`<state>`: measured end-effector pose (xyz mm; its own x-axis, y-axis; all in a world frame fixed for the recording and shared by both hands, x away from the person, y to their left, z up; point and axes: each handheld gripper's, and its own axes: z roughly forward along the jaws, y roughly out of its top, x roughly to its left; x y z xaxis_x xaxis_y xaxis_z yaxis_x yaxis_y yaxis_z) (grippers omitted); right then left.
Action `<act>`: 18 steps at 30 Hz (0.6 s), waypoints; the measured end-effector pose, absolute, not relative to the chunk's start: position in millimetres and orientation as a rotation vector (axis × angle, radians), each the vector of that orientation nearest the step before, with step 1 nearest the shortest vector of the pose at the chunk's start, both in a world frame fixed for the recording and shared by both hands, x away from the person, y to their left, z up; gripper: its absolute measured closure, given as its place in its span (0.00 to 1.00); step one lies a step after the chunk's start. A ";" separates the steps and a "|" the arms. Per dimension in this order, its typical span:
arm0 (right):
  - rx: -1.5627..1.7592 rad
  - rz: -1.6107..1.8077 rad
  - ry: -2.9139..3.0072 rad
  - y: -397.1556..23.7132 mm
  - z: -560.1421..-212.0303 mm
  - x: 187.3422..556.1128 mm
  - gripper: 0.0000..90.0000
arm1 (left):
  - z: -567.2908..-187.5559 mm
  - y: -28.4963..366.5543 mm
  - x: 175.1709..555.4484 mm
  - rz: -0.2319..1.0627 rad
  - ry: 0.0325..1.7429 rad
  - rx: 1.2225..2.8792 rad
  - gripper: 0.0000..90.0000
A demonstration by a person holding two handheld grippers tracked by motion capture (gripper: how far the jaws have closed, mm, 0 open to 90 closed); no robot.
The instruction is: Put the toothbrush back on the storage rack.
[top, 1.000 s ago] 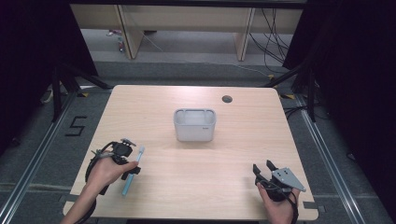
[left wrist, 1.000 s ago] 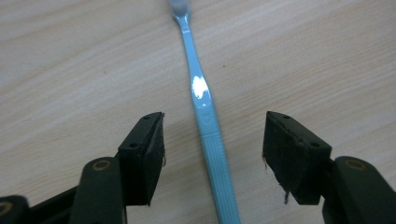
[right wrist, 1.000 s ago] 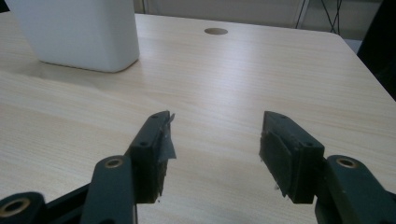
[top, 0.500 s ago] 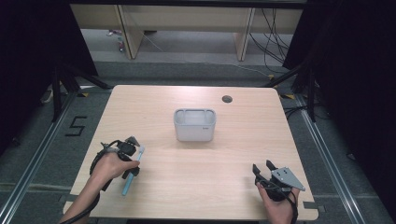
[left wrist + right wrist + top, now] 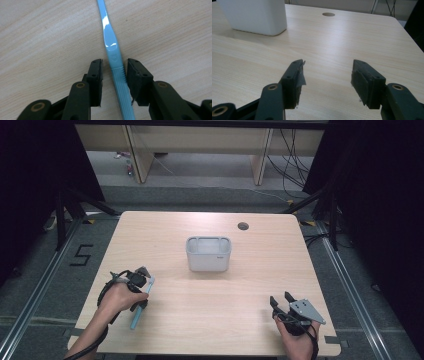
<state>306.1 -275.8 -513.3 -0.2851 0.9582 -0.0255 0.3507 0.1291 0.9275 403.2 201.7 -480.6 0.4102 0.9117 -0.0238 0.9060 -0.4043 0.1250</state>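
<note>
**Toothbrush handle runs lengthwise between my left tongs**

My left tongs [image 5: 113, 75] have just been closing, and their jaws straddle the blue toothbrush [image 5: 112, 53]: one jaw is at the handle, the other stands slightly off, so no full grip yet. The handle's long axis runs straight ahead, along the jaws, flat on the tabletop [image 5: 250, 310]. My right tongs [image 5: 327, 80] rest open and empty, well apart. The white bin [image 5: 208, 253] stands mid-tabletop beyond.
</note>
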 end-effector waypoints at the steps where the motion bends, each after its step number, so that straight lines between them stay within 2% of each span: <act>1: 1.279 1.152 1.740 -275.3 -513.2 306.0 0.49 | -480.6 201.2 403.1 0.071 1.638 2.542 0.74; 11: 1.235 1.126 1.749 -275.3 -513.6 307.1 0.49 | -480.3 197.9 405.5 0.048 1.616 2.580 0.82; 12: 1.295 1.145 1.748 -272.1 -513.4 304.7 0.49 | -481.8 198.5 405.7 0.061 1.608 2.577 0.86; 18: 1.240 1.130 1.748 -274.6 -513.5 306.5 0.49 | -480.8 199.2 406.5 0.043 1.578 2.597 0.87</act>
<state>306.5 -274.6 -513.5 -0.2936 0.9543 -0.0566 0.3397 0.1595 0.9269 406.5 199.2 -480.8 0.4617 0.8866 -0.0290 0.8836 -0.4568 0.1024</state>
